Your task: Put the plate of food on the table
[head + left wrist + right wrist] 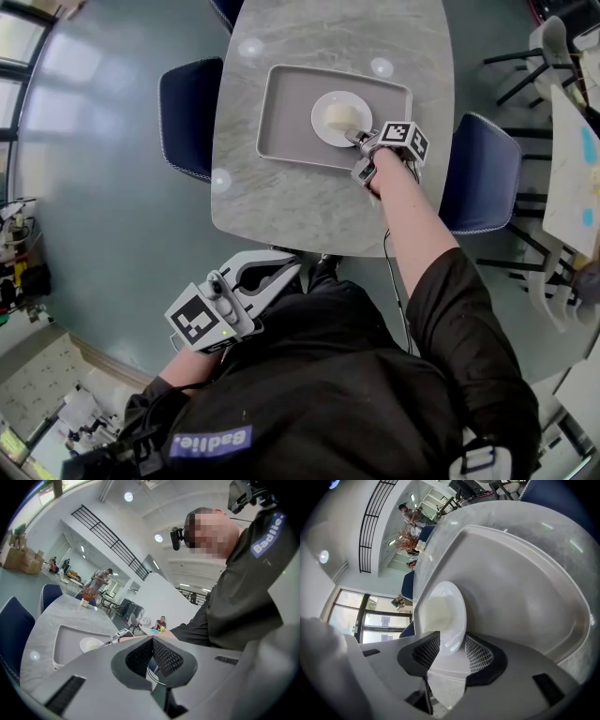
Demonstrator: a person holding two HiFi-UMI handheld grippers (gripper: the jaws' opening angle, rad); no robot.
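A white plate [339, 118] with a pale mound of food rests in a grey tray [281, 122] on the marble table [309, 206]. My right gripper [359, 141] reaches in from the right, at the plate's near rim. In the right gripper view its jaws stand wide apart, and the plate [445, 616] has its rim between the mesh pads [480, 653] of the right gripper [452, 651], unpressed. My left gripper [289, 267] hangs low by my body, short of the table's near edge. The pads of the left gripper [152, 641] meet, with nothing between them.
Dark blue chairs stand at the table's left [190, 112] and right [481, 173]. The tray [525, 597] has a raised rim all round. More tables, chairs and people fill the hall at the far right [572, 169]. The grey floor lies to the left.
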